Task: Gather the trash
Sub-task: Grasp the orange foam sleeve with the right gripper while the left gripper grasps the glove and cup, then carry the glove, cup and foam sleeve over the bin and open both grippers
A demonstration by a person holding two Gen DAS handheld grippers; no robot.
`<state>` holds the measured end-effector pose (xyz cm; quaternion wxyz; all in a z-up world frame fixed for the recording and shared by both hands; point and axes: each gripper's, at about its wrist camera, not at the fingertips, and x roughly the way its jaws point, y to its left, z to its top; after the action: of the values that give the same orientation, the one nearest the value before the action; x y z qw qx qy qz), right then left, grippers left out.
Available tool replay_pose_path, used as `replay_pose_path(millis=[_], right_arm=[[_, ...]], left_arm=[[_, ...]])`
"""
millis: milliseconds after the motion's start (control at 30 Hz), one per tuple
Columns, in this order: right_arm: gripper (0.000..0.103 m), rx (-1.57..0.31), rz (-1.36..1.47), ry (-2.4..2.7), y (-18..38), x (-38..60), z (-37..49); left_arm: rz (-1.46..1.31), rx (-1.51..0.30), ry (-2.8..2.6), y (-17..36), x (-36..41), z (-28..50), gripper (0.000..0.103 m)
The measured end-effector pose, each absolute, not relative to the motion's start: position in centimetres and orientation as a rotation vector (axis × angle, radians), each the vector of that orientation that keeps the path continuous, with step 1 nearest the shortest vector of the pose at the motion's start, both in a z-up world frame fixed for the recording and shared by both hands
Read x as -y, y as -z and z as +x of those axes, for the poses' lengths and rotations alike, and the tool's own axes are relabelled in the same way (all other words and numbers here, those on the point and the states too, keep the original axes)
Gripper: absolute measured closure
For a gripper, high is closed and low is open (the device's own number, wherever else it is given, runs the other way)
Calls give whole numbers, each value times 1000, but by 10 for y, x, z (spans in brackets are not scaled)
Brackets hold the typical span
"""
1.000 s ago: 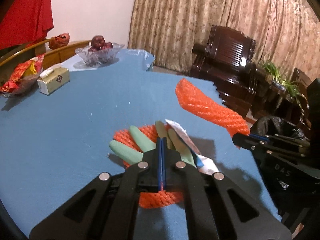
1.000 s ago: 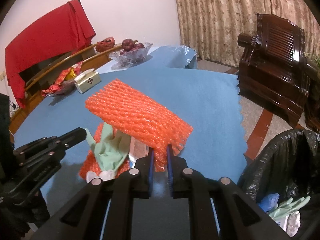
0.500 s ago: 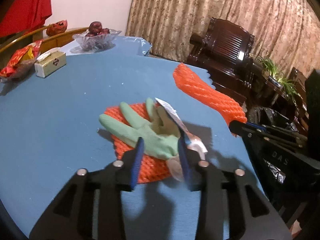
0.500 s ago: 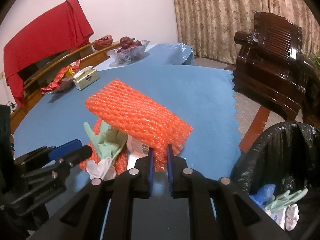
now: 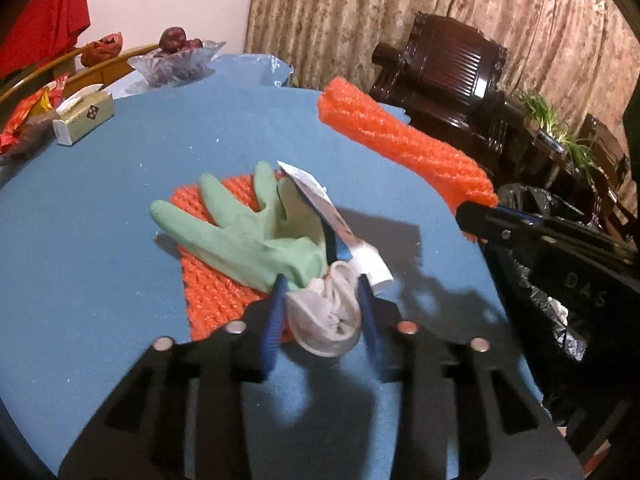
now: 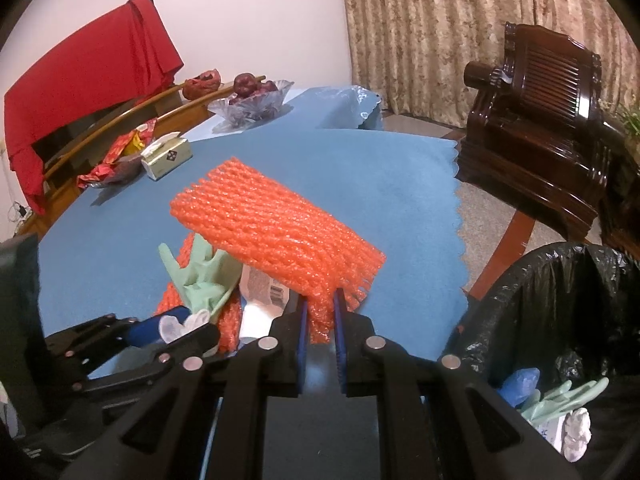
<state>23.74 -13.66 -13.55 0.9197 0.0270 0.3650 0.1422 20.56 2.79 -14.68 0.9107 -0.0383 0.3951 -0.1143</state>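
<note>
A green glove (image 5: pixel 248 236) with a white cuff lies on a flat orange foam net (image 5: pixel 216 296) on the blue table (image 5: pixel 100 280), beside a white-and-blue tube (image 5: pixel 320 200). My left gripper (image 5: pixel 322 292) is closing, its pads against the bunched cuff. In the right wrist view the same glove (image 6: pixel 204 276) and left gripper (image 6: pixel 180 326) sit at lower left. My right gripper (image 6: pixel 320 304) is shut on a second orange foam net (image 6: pixel 276 232), held above the table near its right edge. A black-lined trash bin (image 6: pixel 560 300) stands just right of it, with gloves inside.
A tissue box (image 5: pixel 84 118), a glass fruit bowl (image 5: pixel 180 60) and red snack wrappers (image 5: pixel 24 120) sit at the table's far left. A dark wooden armchair (image 5: pixel 452 72) stands beyond the table's right edge, with curtains behind. Red cloth (image 6: pixel 88 64) hangs over a chair.
My left gripper opened from shut, dropped forward onto the glove's cuff and is narrowing around it. The right gripper kept still with its foam net.
</note>
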Motion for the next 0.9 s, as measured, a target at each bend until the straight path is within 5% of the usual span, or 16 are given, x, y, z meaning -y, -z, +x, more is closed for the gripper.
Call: replay_pose_path(millis=[900], right_arm=[[91,-620,70,-267,72,171,200]], left_arm=[[-124,-572,276,44,-30,167,77]])
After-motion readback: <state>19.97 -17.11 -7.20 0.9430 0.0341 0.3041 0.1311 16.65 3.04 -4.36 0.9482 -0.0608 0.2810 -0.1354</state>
